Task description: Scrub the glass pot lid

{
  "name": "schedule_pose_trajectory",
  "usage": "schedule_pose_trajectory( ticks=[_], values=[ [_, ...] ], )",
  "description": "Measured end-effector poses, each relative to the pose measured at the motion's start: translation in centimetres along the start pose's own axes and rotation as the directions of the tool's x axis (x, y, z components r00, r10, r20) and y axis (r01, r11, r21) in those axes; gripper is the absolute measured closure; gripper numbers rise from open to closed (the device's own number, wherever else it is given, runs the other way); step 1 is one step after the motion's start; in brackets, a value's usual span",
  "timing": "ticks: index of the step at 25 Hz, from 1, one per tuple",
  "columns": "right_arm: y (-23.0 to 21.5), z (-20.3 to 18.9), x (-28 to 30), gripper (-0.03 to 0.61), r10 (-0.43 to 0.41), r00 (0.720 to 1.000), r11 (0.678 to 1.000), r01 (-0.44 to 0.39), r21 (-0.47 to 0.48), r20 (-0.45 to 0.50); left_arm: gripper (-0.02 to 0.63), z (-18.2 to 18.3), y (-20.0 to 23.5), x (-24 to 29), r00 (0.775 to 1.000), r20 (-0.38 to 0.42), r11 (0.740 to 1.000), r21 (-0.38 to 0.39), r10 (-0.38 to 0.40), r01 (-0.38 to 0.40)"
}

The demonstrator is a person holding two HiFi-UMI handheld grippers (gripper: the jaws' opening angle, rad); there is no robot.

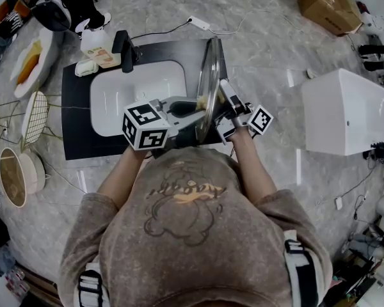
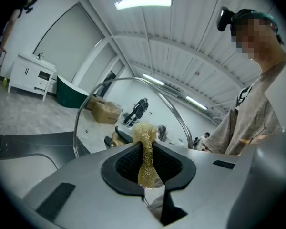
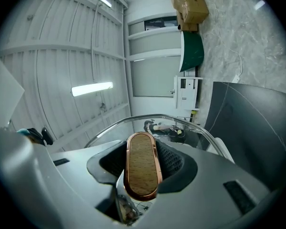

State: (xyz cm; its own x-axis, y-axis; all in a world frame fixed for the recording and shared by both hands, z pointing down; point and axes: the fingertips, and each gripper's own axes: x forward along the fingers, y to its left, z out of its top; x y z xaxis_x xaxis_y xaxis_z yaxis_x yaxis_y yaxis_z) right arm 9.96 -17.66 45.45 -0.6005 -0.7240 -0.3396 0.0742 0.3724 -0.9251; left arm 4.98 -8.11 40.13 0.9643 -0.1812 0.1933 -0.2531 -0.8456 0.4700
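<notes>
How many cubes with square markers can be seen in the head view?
2. One cube is left of the upright glass lid, the other right of it. None seems hidden.

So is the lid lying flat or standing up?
Standing up: the lid shows edge-on above the sink, held by its knob.

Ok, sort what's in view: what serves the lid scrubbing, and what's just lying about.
In use: round glass pot lid, wood-topped handle in right gripper; golden wire scrubber in left gripper; white sink.
Lying about: brown cardboard box; white wire rack; white plastic bottle.
</notes>
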Motion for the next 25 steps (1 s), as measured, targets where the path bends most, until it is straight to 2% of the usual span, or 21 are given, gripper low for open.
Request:
schedule_pose_trajectory(
  ticks=[4,14,18,25],
  values=[
    [0.0,-0.9,0.0,0.403,-0.003,1.000,1.000,0.003,0.004,-0.022,0.551,2.2,1.1,-0.3,0.998,0.054,1.000,0.002,0.022,-0.022],
    [0.5,-2.6,0.0,0.403,0.017,0.999,0.999,-0.015,0.050,-0.036,0.551,5.3,6.3,0.3,0.981,0.125,0.988,0.011,0.152,-0.154],
    [0.7,-3.0,0.0,0.403,0.024,0.998,0.999,-0.021,0.045,-0.053,0.551,4.9,9.2,0.7,0.971,0.112,0.977,0.005,0.210,-0.212],
    [1.1,-3.5,0.0,0.402,0.037,0.998,0.998,-0.034,0.057,-0.059,0.551,1.4,13.7,1.6,0.962,0.024,0.962,-0.034,0.271,-0.270]
  ],
)
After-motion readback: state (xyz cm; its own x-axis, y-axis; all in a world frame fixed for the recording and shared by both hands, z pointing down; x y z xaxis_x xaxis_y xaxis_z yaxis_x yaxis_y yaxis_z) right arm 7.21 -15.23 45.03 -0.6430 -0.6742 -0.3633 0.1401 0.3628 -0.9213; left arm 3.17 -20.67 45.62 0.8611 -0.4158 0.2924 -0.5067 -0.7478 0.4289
